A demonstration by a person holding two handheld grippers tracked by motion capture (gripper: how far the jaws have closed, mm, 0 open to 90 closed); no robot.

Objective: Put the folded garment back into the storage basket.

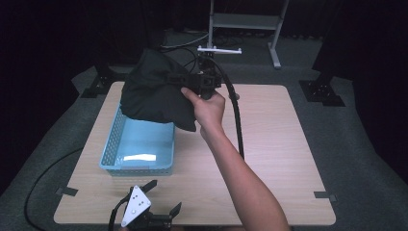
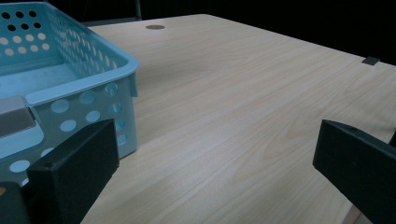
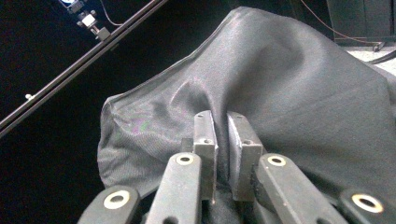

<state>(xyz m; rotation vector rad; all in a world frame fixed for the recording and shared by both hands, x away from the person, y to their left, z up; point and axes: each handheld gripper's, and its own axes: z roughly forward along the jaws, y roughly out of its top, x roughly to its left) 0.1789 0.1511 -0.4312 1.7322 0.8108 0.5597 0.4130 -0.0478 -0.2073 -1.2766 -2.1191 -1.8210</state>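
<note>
Table (image 1: 269, 144): light wood top, bare ahead of the left gripper's jaws and to the right of the right gripper.

Dark cloth (image 1: 154, 91): a large black fabric piece, bunched and hanging from the right gripper, raised off the table. It spreads to the left of that gripper and droops over the far end of the basket below. In the right gripper view the cloth (image 3: 280, 84) rises beyond the jaws, creased where they bite.

Basket (image 1: 139, 144): pale blue plastic with round holes in its walls, standing on the table beneath and left of the right gripper. In the left gripper view its near corner (image 2: 93, 88) sits just beside the left-hand jaw.

Right gripper (image 1: 185, 82): held up in the person's hand (image 1: 209, 108), jaws pressed nearly together, pinching a fold of the cloth.

Left gripper (image 1: 166, 197): low at the near table edge, jaws spread wide, gripping nothing.
</note>
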